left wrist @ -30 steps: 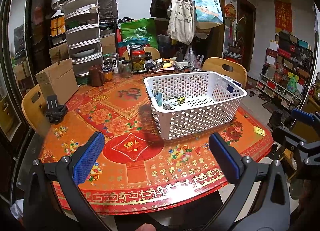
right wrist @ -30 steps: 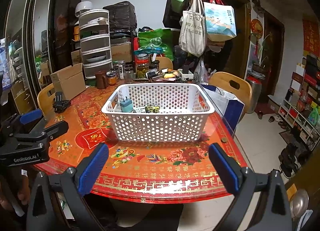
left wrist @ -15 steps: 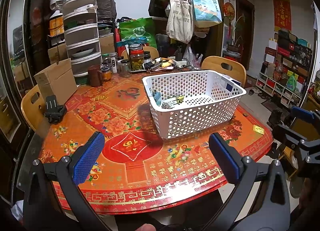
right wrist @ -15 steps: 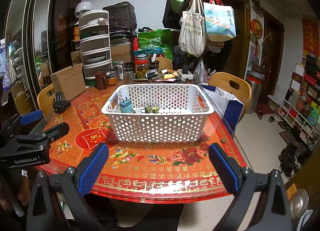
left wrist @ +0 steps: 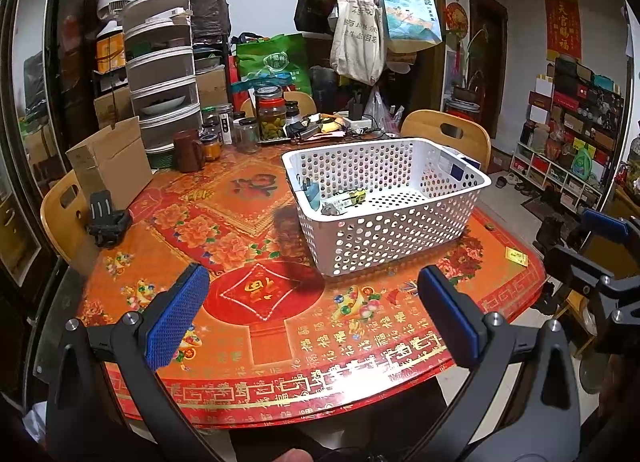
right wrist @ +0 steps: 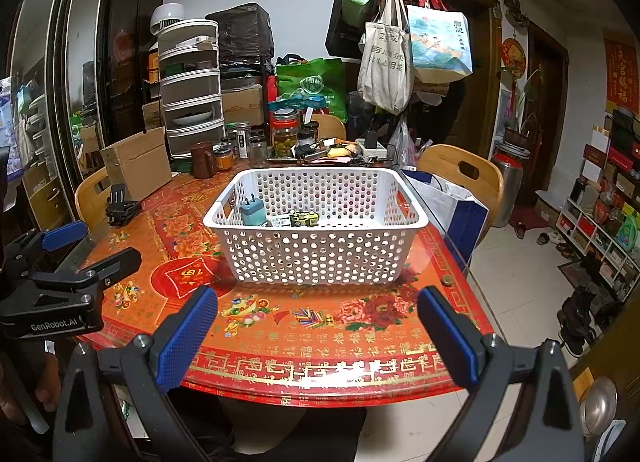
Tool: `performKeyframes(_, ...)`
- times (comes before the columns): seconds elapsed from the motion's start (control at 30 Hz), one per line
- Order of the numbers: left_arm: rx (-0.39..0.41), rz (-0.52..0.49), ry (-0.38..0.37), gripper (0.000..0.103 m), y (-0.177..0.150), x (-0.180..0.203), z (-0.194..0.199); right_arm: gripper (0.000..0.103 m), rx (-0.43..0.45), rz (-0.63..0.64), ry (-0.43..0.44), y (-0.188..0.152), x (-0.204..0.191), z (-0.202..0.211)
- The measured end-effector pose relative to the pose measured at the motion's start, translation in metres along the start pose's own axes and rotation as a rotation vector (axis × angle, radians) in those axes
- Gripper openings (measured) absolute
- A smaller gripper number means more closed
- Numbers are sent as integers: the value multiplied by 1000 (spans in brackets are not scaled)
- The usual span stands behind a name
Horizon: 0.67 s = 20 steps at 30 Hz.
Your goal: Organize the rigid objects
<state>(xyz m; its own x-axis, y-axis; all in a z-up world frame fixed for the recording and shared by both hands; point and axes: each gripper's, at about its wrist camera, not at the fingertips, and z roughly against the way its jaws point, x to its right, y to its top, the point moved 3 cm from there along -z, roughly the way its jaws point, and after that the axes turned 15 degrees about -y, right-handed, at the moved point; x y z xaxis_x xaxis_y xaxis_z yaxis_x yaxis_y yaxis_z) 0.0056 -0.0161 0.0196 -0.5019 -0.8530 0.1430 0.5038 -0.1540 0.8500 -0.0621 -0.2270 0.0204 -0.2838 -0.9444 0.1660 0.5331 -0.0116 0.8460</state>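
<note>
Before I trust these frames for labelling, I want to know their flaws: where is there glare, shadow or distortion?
Left wrist view: white glare on the table near edge, a dark shadow left of the basket, door frames bowed by the fisheye, the left tool sharp. Right wrist view: similar glare on the table edge, black corners, the basket's contents small, the right tool open and clear.

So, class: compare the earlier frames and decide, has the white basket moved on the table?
No. The white basket sits at the same spot on the table, beside the red square motif.

The red patterned table [right wrist: 280,326] bears a white basket [right wrist: 316,258], cardboard box [right wrist: 136,165], jars [right wrist: 285,133] — crowded rear.
</note>
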Motion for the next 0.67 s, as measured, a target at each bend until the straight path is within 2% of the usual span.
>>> performKeyframes(0.67,0,-33,-4,103,-8,-6,4,100,-2,4,12,-4,0,-2)
